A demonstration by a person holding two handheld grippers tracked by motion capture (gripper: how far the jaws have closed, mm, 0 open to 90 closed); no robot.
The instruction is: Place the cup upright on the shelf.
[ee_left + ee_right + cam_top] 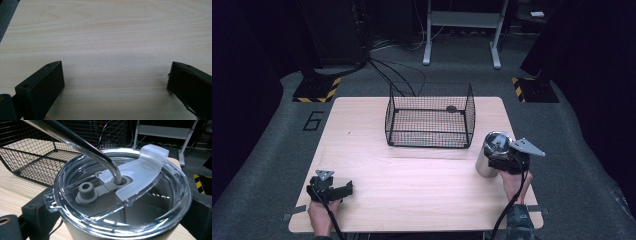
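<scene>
While the right gripper stands at the right side of the table with its jaws closed around a steel tumbler, the work looks to be at the grasp-and-carry stage: the cup is held but not yet moved to the wire basket. Seen from the right gripper view, the tumbler sits upright between the two black jaws, one at each flank of its body, and its clear lid carries a frosted slider, a grey plug and a bent metal straw that leans out toward the camera. Whether the cup's base rests on the wood or hangs just above it, I cannot tell. The basket stands at the far middle of the table, near the tumbler but apart from it, with a small dark thing lying inside by the back wall. Resting low at the near left corner, the left gripper has its jaws spread wide over bare wood, holding nothing. If the basket is the goal, the next move would call for lifting the tumbler high enough to clear the near rim, keeping it upright so the straw does not catch the mesh, then lowering it onto free floor away from the dark thing.
</scene>
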